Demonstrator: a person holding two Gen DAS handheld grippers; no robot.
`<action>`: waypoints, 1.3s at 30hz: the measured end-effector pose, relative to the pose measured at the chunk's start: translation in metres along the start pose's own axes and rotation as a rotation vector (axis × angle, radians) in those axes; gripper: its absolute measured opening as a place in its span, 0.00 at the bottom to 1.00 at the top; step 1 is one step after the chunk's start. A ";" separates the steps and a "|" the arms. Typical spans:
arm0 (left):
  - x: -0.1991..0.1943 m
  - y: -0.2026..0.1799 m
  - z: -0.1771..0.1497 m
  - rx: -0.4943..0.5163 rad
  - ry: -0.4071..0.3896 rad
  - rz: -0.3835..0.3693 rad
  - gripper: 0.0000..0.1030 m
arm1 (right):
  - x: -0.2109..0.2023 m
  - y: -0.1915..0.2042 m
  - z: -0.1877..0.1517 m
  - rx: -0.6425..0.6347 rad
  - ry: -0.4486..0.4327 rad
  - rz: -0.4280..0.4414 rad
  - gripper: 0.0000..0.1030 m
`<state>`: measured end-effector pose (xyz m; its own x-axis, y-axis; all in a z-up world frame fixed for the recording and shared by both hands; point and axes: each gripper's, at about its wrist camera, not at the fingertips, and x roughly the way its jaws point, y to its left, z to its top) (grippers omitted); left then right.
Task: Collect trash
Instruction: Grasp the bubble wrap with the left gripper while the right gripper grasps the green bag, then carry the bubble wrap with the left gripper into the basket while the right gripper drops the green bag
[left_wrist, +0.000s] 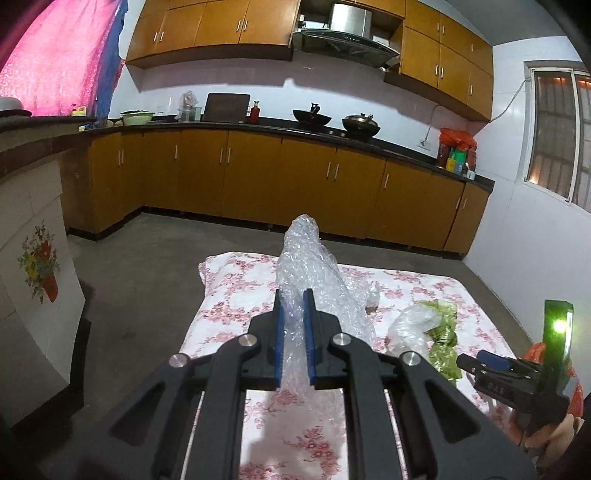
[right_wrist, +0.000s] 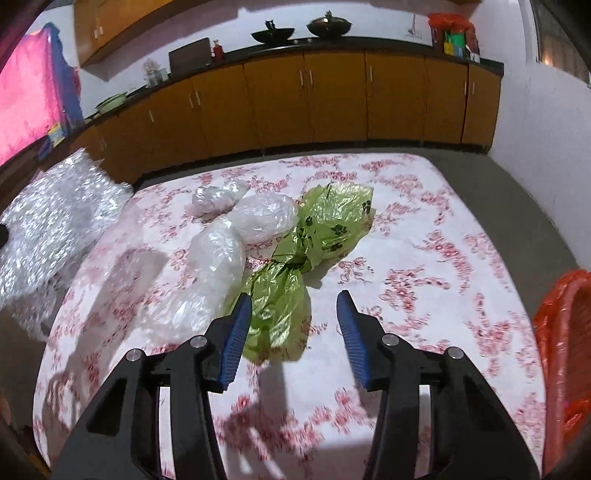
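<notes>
My left gripper clenches bubble wrap; right gripper gapes over the green bag, which may slide away, being slippery.

The right gripper hangs wide open over the green plastic bag — on the floral cloth; clear plastic wads lie beside it.

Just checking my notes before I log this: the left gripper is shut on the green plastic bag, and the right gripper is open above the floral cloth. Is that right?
Not quite. The left gripper is shut on the bubble wrap, not the green plastic bag; the left wrist view shows it. The green bag still lies on the floral cloth, and the right gripper is indeed open above it.
</notes>
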<state>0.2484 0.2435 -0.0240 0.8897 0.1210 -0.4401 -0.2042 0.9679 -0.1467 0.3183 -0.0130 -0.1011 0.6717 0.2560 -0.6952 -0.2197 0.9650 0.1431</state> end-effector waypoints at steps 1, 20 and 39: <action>0.002 0.001 -0.001 -0.001 0.003 0.002 0.11 | 0.003 0.000 -0.001 0.001 0.004 -0.001 0.48; 0.009 -0.007 -0.008 -0.006 0.034 -0.030 0.11 | -0.010 -0.006 -0.014 -0.081 -0.008 -0.017 0.03; -0.047 -0.072 -0.004 0.021 -0.006 -0.179 0.11 | -0.146 -0.069 -0.047 -0.074 -0.150 -0.091 0.03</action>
<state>0.2191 0.1673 0.0035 0.9136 -0.0524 -0.4033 -0.0339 0.9784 -0.2038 0.2024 -0.1198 -0.0423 0.7878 0.1783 -0.5895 -0.2009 0.9792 0.0277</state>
